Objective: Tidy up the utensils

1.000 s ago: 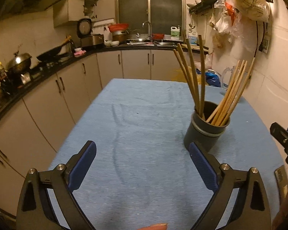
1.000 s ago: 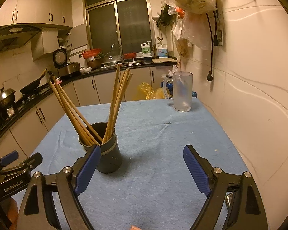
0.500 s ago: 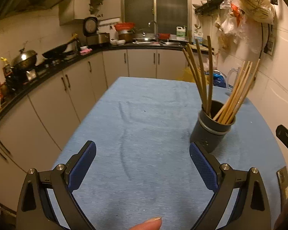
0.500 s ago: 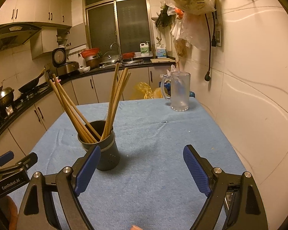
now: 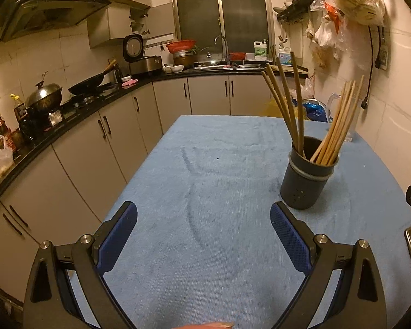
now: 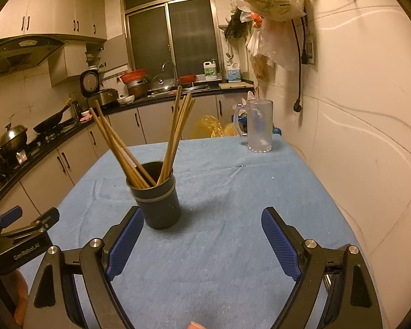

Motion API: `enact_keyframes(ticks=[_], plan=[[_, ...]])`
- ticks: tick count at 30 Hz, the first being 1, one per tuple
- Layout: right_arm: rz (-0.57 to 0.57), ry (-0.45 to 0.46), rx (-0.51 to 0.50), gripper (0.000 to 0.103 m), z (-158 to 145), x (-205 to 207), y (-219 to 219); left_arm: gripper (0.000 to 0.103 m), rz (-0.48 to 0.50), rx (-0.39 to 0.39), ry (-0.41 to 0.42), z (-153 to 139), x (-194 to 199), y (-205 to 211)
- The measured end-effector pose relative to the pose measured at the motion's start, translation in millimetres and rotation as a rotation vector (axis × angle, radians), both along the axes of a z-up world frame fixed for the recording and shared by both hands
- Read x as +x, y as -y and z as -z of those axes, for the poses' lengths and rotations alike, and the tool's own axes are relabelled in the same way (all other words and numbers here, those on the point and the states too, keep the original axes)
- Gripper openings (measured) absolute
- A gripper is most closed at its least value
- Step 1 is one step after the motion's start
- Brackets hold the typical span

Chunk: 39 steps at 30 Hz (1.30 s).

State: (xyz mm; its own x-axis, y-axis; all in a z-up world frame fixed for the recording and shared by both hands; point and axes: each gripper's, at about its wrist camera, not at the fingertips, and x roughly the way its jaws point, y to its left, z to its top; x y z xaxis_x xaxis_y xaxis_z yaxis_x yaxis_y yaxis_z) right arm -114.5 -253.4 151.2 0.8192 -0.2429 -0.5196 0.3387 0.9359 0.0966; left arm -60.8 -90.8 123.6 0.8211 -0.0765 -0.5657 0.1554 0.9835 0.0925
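Dark cylindrical holder (image 5: 307, 183) with a pale band below its rim stands upright on the blue-clothed tabletop (image 5: 205, 181), right of centre in the left wrist view and centre-left in the right wrist view; wooden chopsticks (image 6: 175, 134) fan out of it in two leaning bundles. Left hand-held gripper (image 5: 202, 227) and right hand-held gripper (image 6: 201, 229) both have jaws spread wide, holding nothing, with a frosted glass mug (image 6: 259, 126) near the tabletop's far edge. Versus 1.0 s ago, the holder sits farther right and slightly higher in the left view, and more central in the right view.
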Motion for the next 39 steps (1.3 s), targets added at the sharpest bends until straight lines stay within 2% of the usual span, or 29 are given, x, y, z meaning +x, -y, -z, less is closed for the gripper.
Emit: enact_keyframes(ticks=[11,16,26,39], plan=[[-0.012,-0.028,0.019,0.091,14,-18,-13,0.097,0.008,0.016,0.000,7,-28,-2],[-0.007,-0.013,0.011,0.091,13,-22,-16,0.097,0.012,0.018,-0.007,12,-34,-5],[-0.014,0.000,-0.018,0.091,13,-22,-25,0.097,0.022,0.015,-0.018,18,-41,-7],[-0.010,-0.031,-0.009,0.091,24,-17,-20,0.097,0.021,0.022,-0.042,26,-38,-5]])
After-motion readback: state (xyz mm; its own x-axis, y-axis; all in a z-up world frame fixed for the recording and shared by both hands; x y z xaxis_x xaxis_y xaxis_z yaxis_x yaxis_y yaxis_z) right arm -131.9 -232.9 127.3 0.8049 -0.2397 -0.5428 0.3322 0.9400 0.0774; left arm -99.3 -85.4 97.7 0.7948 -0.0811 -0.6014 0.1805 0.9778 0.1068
